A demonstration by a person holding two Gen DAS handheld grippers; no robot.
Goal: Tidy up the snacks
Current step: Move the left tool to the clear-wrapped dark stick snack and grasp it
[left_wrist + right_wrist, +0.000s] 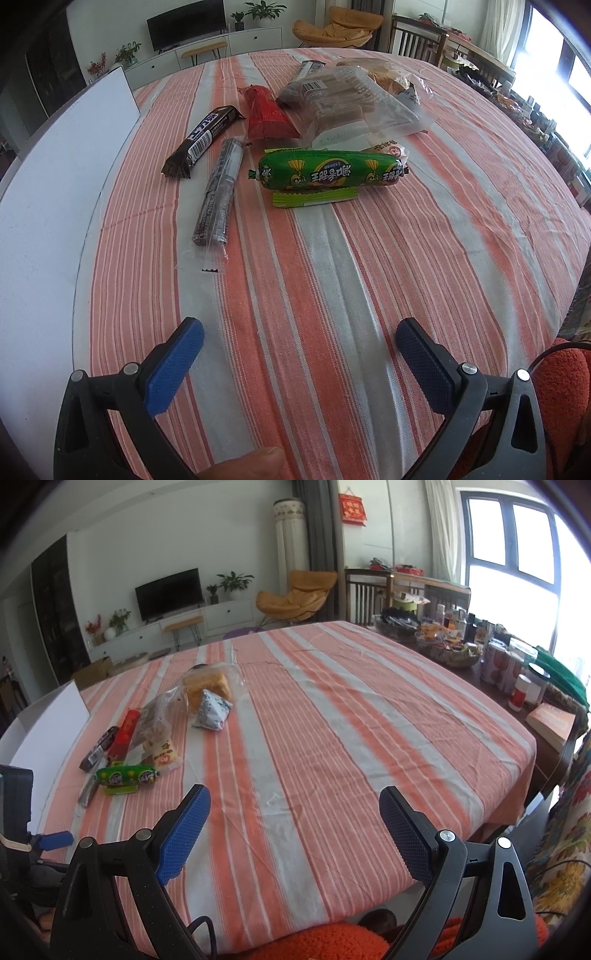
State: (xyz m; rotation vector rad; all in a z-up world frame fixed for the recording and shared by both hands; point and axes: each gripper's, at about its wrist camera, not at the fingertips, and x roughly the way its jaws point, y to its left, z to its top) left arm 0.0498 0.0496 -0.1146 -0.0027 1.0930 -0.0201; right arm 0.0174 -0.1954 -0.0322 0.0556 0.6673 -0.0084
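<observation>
Several snacks lie on the striped tablecloth [332, 277]. In the left wrist view a green sausage pack [328, 171] lies crosswise, with a clear-wrapped dark bar [219, 192], a black chocolate bar [203, 138] and a red packet [267, 114] to its left and behind. A clear bag of biscuits [343, 99] sits further back. My left gripper [299, 334] hovers open, well short of them. The right wrist view shows the same pile at left: the green sausage pack [125, 775], bread bag [208, 686] and a white-blue pouch [212, 710]. My right gripper [293, 805] is open over bare cloth.
A white box [55, 177] stands at the table's left edge, also visible as the white box [48, 727] in the right wrist view. Baskets, jars and cans [454, 646] crowd a side table at right. A thumb [255, 461] shows at the bottom. An orange fuzzy cushion [332, 941] sits below.
</observation>
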